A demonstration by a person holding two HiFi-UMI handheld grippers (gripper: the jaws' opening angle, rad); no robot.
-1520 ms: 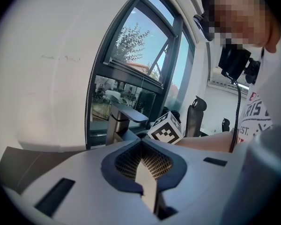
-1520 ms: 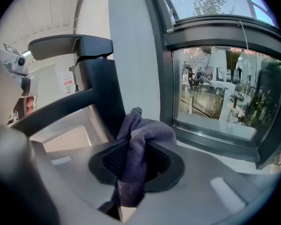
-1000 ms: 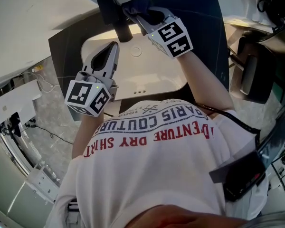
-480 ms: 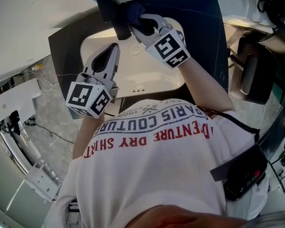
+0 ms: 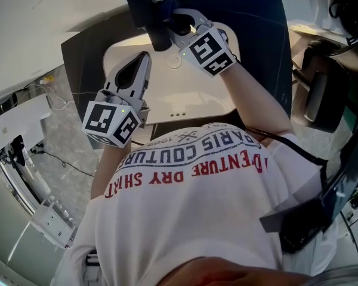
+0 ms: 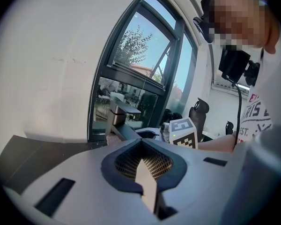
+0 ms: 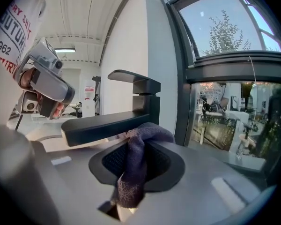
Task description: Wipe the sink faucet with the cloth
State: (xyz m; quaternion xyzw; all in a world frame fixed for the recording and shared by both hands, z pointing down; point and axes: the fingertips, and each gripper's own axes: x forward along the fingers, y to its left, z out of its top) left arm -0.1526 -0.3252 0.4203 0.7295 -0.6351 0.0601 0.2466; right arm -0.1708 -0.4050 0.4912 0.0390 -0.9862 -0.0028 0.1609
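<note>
The right hand-held gripper [image 5: 173, 21] sits at the top centre of the head view, clenched on the dark cloth [image 7: 131, 172]. A bunched end of the cloth pokes out past the jaw tips. In the right gripper view that bunch presses up against the black faucet [image 7: 107, 123], low down where the long spout meets its upright body.

The left hand-held gripper [image 5: 145, 58] hangs over the left part of the white sink [image 5: 197, 97], jaws together on nothing, well apart from the faucet. The dark table [image 5: 259, 22] frames the basin.

To my eye the wipe is under way at the spout's root. To do it well, I'd say the grip should stay firm so the cloth doesn't slide out. The bunch should drag along the spout toward its free end, at the left in the right gripper view. The wrist can roll so the top and sides get rubbed too. Only fabric should meet the metal; the hard jaw tips are close behind it. The lever on top could be knocked, so go lightly there.
</note>
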